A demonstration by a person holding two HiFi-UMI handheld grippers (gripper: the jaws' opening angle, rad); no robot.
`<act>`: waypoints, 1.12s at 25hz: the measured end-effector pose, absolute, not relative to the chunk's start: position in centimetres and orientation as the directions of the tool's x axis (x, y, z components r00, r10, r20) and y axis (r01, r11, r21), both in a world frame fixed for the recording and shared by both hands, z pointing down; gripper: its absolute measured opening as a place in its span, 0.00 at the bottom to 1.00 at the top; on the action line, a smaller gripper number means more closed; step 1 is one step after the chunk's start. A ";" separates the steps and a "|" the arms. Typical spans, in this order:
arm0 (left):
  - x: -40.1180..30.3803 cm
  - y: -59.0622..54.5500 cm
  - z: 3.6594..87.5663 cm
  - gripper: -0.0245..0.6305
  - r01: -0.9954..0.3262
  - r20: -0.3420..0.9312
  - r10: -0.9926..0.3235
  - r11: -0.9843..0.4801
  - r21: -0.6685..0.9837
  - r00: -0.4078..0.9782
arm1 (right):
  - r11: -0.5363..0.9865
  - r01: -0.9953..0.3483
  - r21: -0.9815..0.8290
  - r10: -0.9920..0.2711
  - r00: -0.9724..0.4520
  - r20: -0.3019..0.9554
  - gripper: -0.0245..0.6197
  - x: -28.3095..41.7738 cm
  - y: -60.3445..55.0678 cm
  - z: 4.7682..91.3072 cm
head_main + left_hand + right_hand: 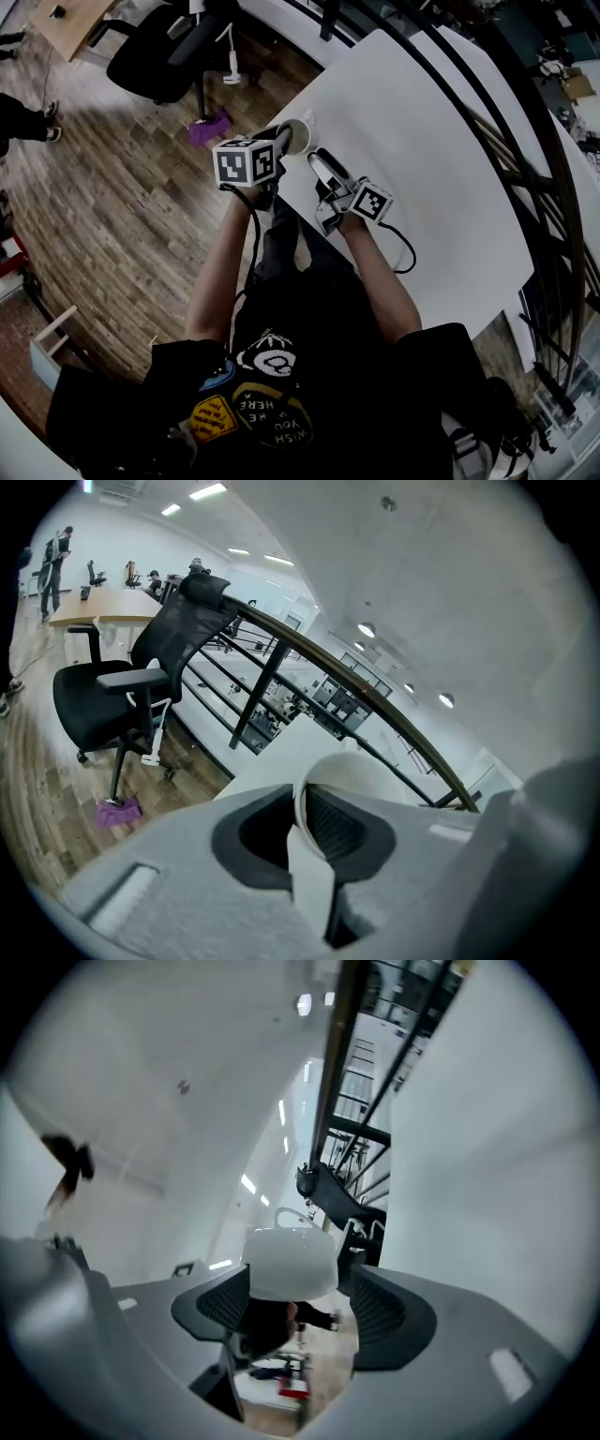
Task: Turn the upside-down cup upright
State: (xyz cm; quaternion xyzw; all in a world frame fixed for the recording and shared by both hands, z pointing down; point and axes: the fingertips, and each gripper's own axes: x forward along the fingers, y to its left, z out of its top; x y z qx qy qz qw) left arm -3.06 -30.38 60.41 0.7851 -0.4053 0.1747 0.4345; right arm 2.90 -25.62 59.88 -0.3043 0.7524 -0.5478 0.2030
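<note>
A black office chair (178, 635) stands near a purple cloth (119, 810) (both on wooden floor (47, 789)).

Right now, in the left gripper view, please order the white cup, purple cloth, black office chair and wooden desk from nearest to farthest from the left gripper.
1. White cup: its rim is pinched between the jaws.
2. Purple cloth: on the floor, lower left.
3. Black office chair: left, behind the cloth.
4. Wooden desk: far upper left.

Open-plan office: black swivel chair (178, 635), long desks (94, 609), ceiling lights (208, 491), wood-plank floor (112, 216).
</note>
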 end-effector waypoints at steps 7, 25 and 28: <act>-1.6 -30.6 59.1 0.11 -0.738 0.534 -0.523 -0.350 0.577 0.664 | -0.016 0.510 -0.860 -0.774 -0.551 -0.312 0.61 2.6 -27.4 59.3; -0.5 -29.3 60.0 0.15 -0.714 0.510 -0.499 -0.509 0.481 0.700 | 0.027 0.381 -0.924 -0.773 -0.579 -0.261 0.65 4.6 -29.6 60.1; -1.9 -29.4 60.8 0.14 -0.766 0.547 -0.536 -0.457 0.453 0.643 | 0.044 0.169 -0.985 -0.758 -0.637 -0.143 0.65 5.6 -30.1 61.3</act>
